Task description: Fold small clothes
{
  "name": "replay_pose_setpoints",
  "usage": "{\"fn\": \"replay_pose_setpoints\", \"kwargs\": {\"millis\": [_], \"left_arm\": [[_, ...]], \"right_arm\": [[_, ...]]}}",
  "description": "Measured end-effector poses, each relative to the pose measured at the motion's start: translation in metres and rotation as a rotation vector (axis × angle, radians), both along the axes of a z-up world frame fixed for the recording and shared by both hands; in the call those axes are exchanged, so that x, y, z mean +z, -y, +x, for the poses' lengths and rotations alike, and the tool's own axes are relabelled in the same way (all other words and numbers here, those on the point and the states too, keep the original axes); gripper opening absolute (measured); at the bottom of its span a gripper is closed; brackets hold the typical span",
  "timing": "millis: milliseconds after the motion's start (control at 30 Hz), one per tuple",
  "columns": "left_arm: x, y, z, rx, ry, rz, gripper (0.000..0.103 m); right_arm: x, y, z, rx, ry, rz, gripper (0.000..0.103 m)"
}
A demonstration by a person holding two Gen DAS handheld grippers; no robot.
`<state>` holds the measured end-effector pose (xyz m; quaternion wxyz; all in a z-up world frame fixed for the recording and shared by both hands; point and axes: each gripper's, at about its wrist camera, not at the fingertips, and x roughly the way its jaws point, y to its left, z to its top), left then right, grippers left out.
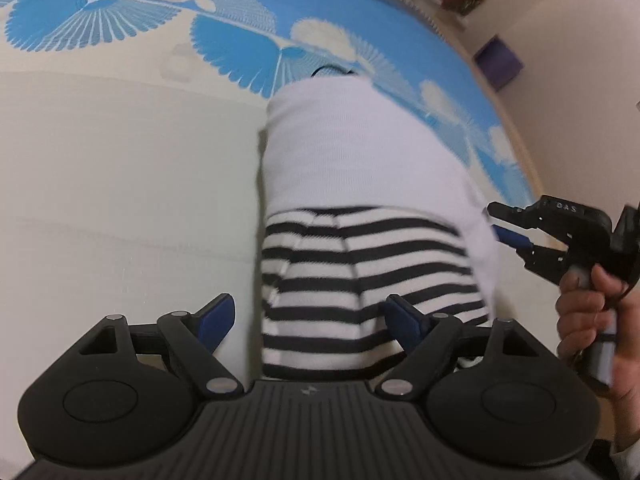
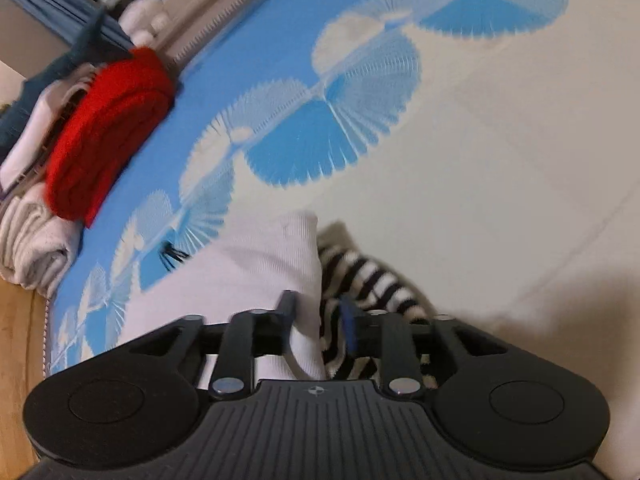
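A small garment lies on the blue and cream bedspread: a white part with a black-and-white striped part folded over its near end. My left gripper is open, its fingers either side of the striped edge. My right gripper sits at the garment's right edge. In the right wrist view it is narrowly closed, with the white cloth and striped cloth between its fingers.
A stack of folded clothes with a red one on top and a white towel lies at the bed's far left edge. A purple box stands by the wall. Wooden floor shows beside the bed.
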<state>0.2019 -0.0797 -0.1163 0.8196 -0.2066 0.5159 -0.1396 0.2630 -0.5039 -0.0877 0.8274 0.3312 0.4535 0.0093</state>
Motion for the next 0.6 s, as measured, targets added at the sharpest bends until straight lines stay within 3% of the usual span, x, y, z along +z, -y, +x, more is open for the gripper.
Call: {"fn": "replay_pose_setpoints", "kwargs": {"millis": [100, 167, 267, 333, 367, 467, 533, 600], "left_arm": [[-0.012, 0.013, -0.003, -0.049, -0.014, 0.043, 0.086], [-0.022, 0.02, -0.007, -0.087, 0.004, 0.112, 0.087], [-0.024, 0.016, -0.006, -0.083, -0.006, 0.091, 0.087], [-0.019, 0.011, -0.003, -0.088, -0.003, 0.07, 0.087], [-0.016, 0.007, 0.001, -0.083, -0.002, 0.053, 0.087], [-0.009, -0.01, 0.017, -0.013, -0.002, -0.017, 0.087], [-0.006, -0.02, 0.031, 0.053, -0.015, -0.074, 0.087], [-0.011, -0.026, 0.047, 0.105, -0.045, -0.139, 0.088]], "right_arm": [[0.005, 0.005, -0.006, 0.047, 0.053, 0.033, 0.048], [-0.003, 0.0, -0.008, 0.131, 0.01, 0.02, 0.055], [-0.028, -0.021, -0.009, 0.29, -0.137, -0.116, 0.055], [-0.04, -0.024, -0.013, 0.3, -0.212, -0.279, 0.053], [-0.04, -0.02, -0.014, 0.289, -0.209, -0.31, 0.045], [-0.024, -0.004, -0.017, 0.199, -0.112, -0.267, 0.047], [-0.016, 0.005, -0.019, 0.134, -0.047, -0.2, 0.055], [-0.019, 0.01, -0.016, 0.093, -0.041, -0.12, 0.072]]}}
